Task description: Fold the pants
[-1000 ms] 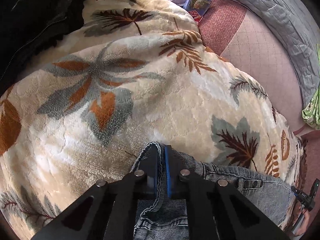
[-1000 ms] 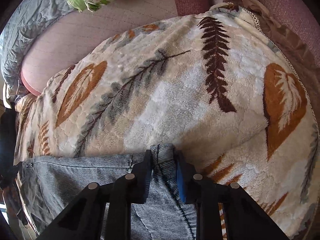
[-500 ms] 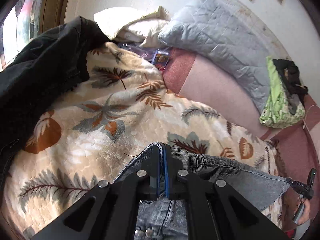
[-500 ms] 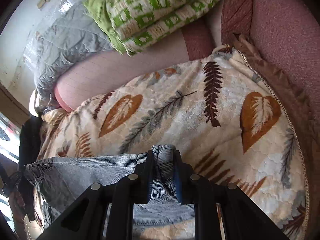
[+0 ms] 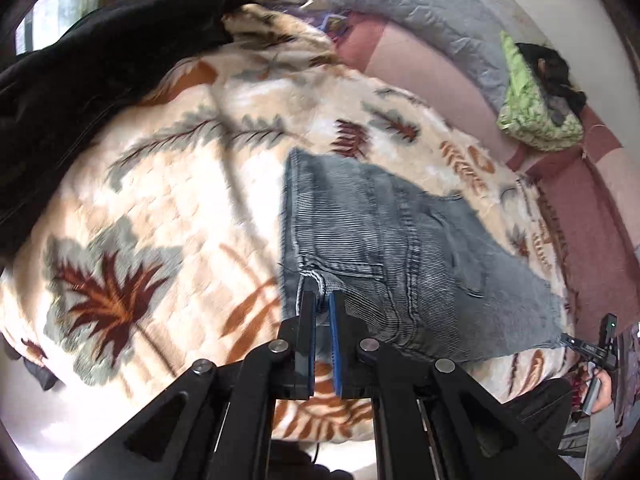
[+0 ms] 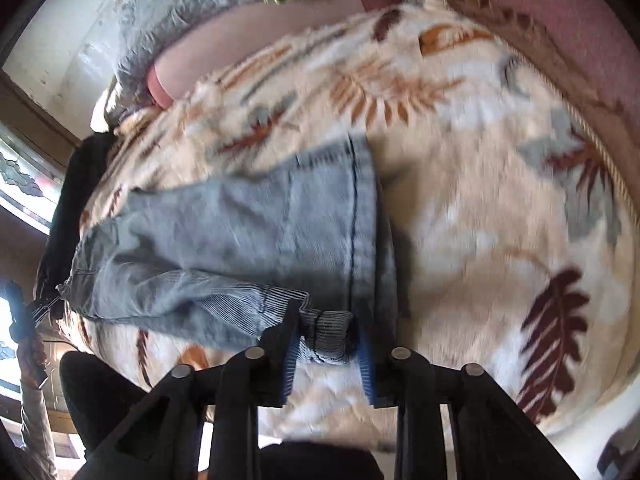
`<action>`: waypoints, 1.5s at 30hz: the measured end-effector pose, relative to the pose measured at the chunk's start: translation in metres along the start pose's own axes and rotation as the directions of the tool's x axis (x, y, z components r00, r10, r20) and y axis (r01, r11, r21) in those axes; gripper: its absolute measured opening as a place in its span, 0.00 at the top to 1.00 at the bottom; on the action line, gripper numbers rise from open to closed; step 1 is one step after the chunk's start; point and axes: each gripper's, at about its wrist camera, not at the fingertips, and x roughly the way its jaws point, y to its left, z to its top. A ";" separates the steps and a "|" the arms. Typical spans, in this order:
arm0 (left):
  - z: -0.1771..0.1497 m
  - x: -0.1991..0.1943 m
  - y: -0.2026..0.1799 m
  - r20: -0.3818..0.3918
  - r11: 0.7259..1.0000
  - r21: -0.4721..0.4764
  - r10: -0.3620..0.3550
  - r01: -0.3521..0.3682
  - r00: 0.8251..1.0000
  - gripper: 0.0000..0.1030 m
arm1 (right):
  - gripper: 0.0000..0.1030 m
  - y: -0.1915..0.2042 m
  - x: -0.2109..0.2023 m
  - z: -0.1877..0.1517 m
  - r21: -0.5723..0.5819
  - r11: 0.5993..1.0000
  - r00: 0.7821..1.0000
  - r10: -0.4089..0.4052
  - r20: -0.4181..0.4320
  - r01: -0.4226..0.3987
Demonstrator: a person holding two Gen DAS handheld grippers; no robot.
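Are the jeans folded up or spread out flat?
Partly spread. The jeans lie stretched across the blanket, while the left gripper and right gripper each pinch a lifted edge.

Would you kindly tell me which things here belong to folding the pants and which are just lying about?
Job: pants, left gripper, right gripper, leaf blanket underneath.

Lying about: black jacket, grey quilt, green cloth.
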 end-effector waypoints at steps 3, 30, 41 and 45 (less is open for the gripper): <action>0.004 -0.020 0.003 0.059 0.996 -0.018 0.083 -0.082 0.995 0.88 | 0.37 -0.010 -0.019 -0.006 0.076 0.997 0.998 0.029 0.056 -0.033; -0.019 0.073 -0.112 0.061 0.967 0.250 0.038 -0.052 0.997 0.41 | 0.88 0.027 0.002 0.126 -0.043 0.969 0.953 -0.231 0.195 0.243; -0.023 0.075 -0.117 0.089 0.962 0.267 0.038 -0.061 0.995 0.33 | 0.58 0.018 -0.020 0.075 0.117 0.989 0.975 -0.115 0.191 0.094; -0.026 0.075 -0.118 0.108 0.962 0.265 0.037 -0.065 0.993 0.31 | 0.36 0.021 -0.014 0.033 0.195 0.978 0.995 0.060 0.077 -0.074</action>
